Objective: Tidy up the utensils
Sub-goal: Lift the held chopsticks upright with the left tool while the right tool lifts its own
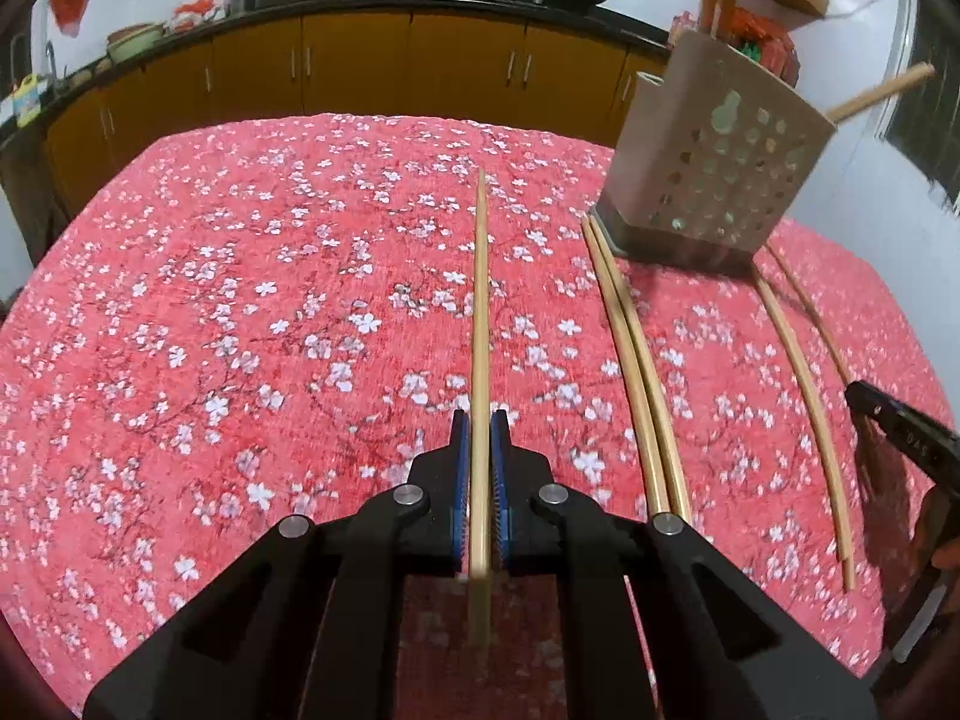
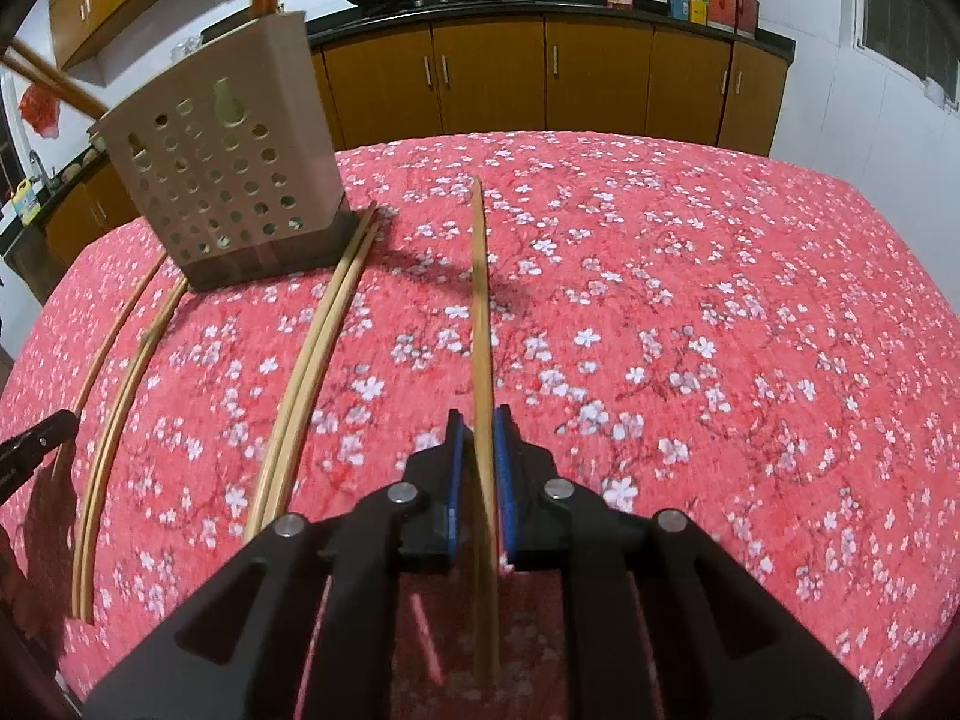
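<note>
Where the red cloth (image 1: 240,300) covers the table, a beige holder (image 1: 714,168) stands w/ chopsticks (image 1: 648,372) lying beside it. Left gripper (image 1: 478,420) clamps one stick (image 1: 480,300); right gripper (image 2: 478,420) has its stick (image 2: 480,300) between the pads, contact prob. loose.

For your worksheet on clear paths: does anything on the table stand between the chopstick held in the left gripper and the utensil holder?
Nothing visible blocks it. The left gripper holds its chopstick; the holder stands ahead to its right, with a chopstick pair lying flat between.
</note>
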